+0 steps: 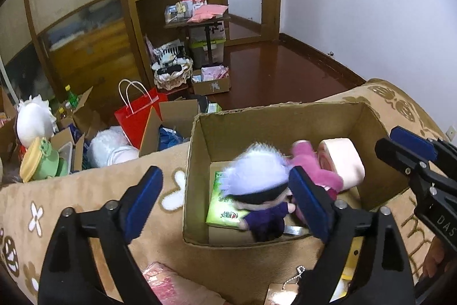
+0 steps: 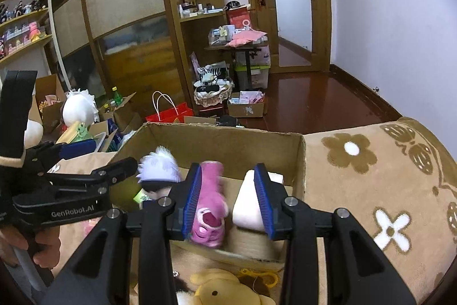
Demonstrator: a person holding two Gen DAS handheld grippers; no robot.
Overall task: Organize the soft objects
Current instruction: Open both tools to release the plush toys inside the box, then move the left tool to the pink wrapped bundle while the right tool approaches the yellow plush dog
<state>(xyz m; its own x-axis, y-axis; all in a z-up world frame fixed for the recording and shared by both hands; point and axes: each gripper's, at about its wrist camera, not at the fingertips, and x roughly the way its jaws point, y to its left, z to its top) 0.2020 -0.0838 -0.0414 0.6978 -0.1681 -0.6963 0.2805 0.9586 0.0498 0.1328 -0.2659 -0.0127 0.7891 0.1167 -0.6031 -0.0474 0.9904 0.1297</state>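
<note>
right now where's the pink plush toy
The pink plush toy lies inside the cardboard box, between the white-haired doll on its left and the cream roll on its right.

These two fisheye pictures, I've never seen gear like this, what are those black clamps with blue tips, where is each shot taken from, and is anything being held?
The clamps are two-finger grippers that a person holds, one per hand, each with a camera looking along its fingers. One picture looks out from the left gripper, the other from the right gripper. Both hang open over a cardboard box on a tan flowered blanket. Inside lie a white-haired doll, a pink plush and a cream plush. Nothing is gripped. A yellow plush lies nearer, outside the box.
</note>
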